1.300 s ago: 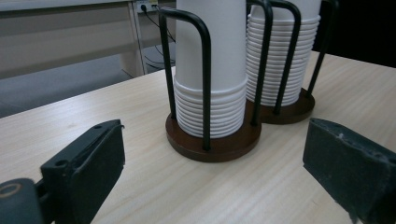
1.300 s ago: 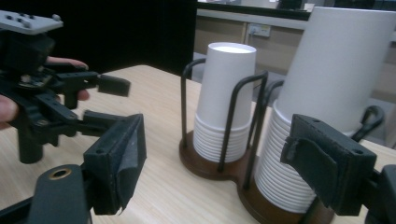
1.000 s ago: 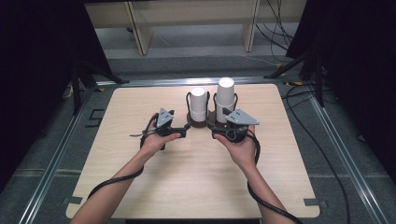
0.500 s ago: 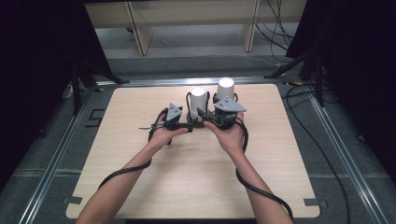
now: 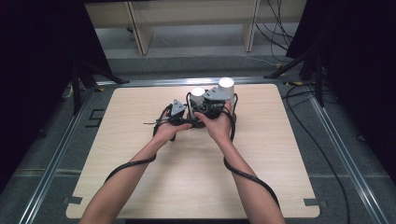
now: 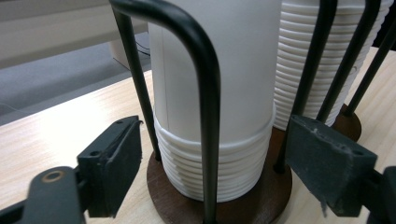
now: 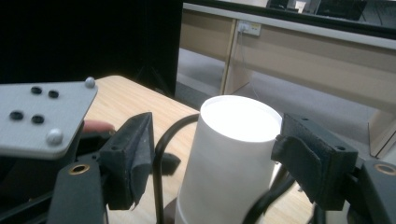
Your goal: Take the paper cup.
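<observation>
Two stacks of upturned white cups stand in black wire holders on round wooden bases: a shorter left stack (image 5: 198, 92) and a taller right stack (image 5: 226, 83). My left gripper (image 5: 183, 111) sits low at the left stack's base. In the left gripper view its jaws (image 6: 215, 154) flank the wire holder (image 6: 205, 93) and the lower cups (image 6: 219, 158), with small gaps at the pads. My right gripper (image 5: 212, 100) is at that stack's top. Its jaws (image 7: 219, 149) straddle the top cup (image 7: 233, 154), with a gap on the left side. Both pairs of jaws have just been closing.
The light wooden table (image 5: 140, 158) has bare room in front of the stacks and to both sides. Black cables (image 5: 247, 175) trail back along both forearms. A metal rail frames the table. The left gripper's grey plate (image 7: 42, 116) lies close beside my right jaws.
My right gripper has moved left from the taller stack to the top of the shorter one. The left gripper has closed in on that stack's base. Both pairs of jaws have narrowed.
</observation>
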Tool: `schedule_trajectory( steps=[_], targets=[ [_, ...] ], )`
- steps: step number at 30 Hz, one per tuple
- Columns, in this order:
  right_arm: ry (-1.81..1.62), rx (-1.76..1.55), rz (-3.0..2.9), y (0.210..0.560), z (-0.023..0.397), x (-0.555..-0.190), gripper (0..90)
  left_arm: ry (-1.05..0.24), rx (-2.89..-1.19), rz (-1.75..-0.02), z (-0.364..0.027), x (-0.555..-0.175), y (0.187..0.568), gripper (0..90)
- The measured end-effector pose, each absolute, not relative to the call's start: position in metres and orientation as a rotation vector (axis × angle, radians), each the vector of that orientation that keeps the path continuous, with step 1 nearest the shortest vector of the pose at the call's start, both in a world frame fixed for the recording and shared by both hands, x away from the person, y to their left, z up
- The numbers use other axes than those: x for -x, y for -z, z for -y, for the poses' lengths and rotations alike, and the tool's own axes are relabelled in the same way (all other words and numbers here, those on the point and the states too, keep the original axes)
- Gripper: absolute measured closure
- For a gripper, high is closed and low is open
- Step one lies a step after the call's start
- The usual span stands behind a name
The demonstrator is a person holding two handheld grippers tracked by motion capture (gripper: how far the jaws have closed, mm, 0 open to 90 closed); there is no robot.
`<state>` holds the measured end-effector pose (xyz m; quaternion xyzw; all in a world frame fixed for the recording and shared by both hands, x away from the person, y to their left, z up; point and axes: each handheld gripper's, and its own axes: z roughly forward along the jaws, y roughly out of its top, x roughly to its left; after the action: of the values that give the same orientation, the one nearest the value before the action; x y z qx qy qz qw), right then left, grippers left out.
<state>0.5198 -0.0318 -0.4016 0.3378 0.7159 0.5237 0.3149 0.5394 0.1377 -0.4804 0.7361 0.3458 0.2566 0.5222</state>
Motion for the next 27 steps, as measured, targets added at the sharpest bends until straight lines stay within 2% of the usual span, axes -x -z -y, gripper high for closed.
schedule_trajectory(
  steps=[27],
  targets=[
    [-1.330,-0.966,-1.877,0.408,0.020,-0.544,27.1,-0.572,-1.779,-0.865,-0.128,-0.550,0.490,20.4]
  ],
)
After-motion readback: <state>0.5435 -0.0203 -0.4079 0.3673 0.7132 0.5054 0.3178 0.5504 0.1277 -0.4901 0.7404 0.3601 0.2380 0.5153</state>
